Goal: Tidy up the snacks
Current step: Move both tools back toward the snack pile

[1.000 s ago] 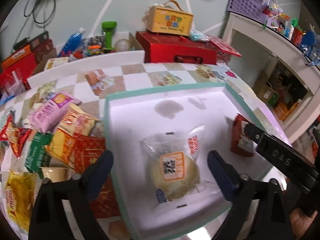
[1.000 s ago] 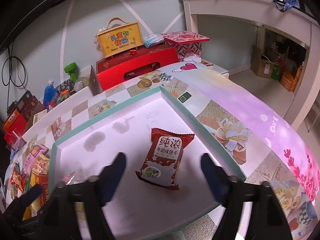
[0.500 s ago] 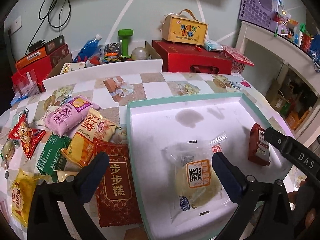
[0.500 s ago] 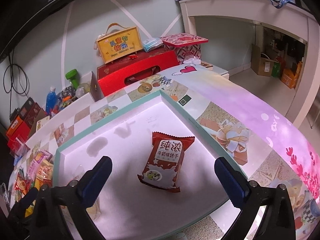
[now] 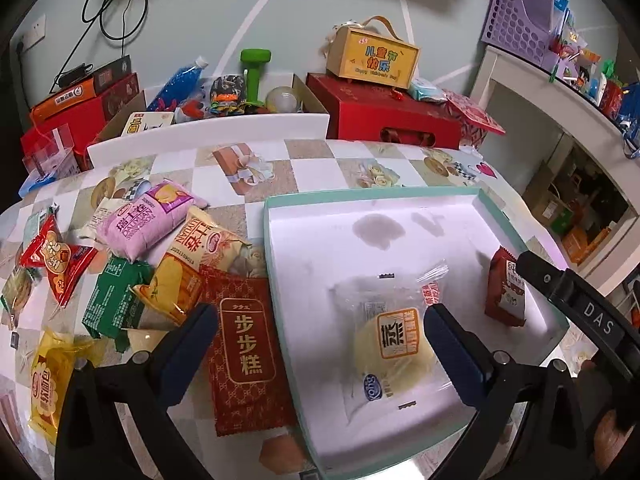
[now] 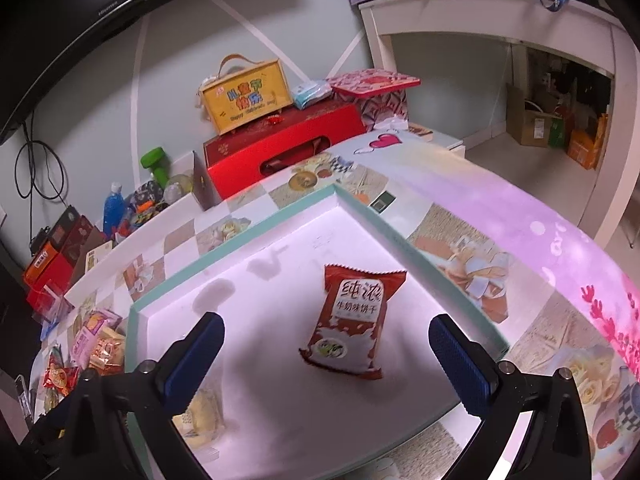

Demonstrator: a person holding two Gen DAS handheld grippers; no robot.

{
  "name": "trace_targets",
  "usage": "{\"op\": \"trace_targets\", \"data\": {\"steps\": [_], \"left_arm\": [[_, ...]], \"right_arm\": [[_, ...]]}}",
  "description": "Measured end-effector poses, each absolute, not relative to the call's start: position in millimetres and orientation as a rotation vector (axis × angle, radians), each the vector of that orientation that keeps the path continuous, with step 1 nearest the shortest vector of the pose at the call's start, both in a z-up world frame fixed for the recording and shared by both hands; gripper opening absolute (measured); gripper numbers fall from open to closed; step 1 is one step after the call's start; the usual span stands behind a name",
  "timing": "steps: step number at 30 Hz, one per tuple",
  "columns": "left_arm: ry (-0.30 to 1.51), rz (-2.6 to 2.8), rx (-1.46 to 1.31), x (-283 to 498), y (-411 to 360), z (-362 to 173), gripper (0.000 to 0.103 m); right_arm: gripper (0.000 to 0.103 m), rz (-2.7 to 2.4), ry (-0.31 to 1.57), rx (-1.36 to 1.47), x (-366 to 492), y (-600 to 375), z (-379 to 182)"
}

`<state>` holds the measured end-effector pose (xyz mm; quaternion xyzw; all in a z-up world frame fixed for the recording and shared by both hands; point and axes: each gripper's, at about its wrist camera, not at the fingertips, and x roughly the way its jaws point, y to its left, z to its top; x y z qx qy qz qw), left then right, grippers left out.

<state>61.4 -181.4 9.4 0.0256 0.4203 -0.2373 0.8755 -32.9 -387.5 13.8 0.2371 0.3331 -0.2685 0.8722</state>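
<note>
Teal-rimmed tray [image 5: 276, 264] holds two snacks on its white floor. Left gripper [image 5: 320, 336] hangs open, gripping nothing; its right finger covers an edge of the clear-wrapped bun [image 5: 394, 344] at five o'clock, and the red packet [image 5: 505, 292] at three o'clock is half hidden by the right gripper's finger. Right gripper [image 6: 326, 354] stands wide, jaws just opened, red packet [image 6: 350, 320] lying free between them. Only the left view shows the snack pile [image 5: 132, 264] at nine o'clock clearly; the right view crops the bun [image 6: 202, 412].
</note>
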Motion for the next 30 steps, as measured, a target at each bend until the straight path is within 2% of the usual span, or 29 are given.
{"op": "trace_targets", "data": {"steps": [11, 24, 30], "left_arm": [[0.798, -0.416, 0.002, 68.5, -140.3, 22.0, 0.103], [0.817, -0.227, -0.041, 83.9, -44.4, 40.2, 0.103], [0.836, -0.135, -0.074, 84.3, -6.5, 40.0, 0.103]], "right_arm": [[0.103, -0.446, 0.665, 0.463, -10.2, -351.6, 19.8], [0.103, -0.213, 0.617, 0.419, 16.1, -280.3, 42.0], [0.103, -0.085, 0.654, 0.346, 31.8, -233.1, 41.8]]}}
